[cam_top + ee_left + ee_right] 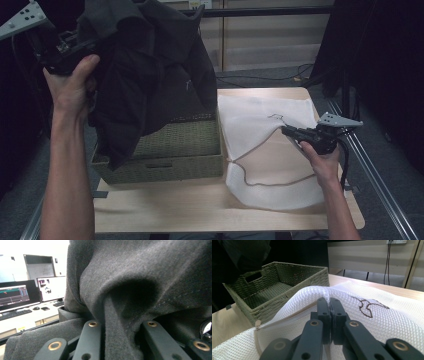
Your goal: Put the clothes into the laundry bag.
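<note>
Dark grey garment; white mesh bag; olive woven basket

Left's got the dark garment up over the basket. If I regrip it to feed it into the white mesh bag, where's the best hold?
Grip the dark garment at its lowest hanging fold, coming from the mesh bag side. The left gripper pinches a bunched top fold, so the bulk drapes down over the basket.
</note>
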A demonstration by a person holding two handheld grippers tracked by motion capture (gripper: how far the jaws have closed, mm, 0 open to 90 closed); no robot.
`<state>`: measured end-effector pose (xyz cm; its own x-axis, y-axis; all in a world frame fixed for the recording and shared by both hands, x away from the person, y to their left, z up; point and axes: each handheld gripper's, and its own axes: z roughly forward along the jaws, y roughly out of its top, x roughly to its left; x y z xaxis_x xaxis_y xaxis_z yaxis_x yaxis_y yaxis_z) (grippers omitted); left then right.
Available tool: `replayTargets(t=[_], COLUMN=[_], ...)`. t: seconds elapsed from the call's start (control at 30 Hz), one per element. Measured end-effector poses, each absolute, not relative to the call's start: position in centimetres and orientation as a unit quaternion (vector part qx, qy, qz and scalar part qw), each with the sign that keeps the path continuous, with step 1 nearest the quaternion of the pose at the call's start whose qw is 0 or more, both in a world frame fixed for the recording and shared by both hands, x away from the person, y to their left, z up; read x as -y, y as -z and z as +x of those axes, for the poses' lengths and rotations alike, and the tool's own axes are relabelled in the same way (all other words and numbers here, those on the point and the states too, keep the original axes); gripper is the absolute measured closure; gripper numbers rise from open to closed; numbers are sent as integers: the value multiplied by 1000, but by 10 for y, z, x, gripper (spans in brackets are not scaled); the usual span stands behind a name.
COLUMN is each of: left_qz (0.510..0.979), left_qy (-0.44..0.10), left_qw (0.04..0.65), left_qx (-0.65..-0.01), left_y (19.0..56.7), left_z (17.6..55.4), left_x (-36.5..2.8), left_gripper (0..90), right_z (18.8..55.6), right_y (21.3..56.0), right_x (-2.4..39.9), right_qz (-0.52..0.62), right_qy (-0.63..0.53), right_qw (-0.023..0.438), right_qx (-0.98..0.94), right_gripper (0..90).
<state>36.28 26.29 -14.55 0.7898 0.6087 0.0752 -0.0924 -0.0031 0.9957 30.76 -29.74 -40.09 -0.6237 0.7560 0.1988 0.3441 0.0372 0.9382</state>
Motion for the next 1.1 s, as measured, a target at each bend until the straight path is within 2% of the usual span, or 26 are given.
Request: replayTargets(t=[0.47,1.1], left_qz=[653,640], left_qy=[-270,-248], left_qw=[685,716], left_qx=[-179,-125], left_y=[113,109], left_z=[342,300], left_x=[-258,-234], left_gripper=[778,780], right_z=[308,308], right_y=[401,401], right_x=[298,296], right_qz=[394,395], right_qy=[-570,-569], right_qw=[180,179], right_qx=[-698,-699], right_gripper=[885,885])
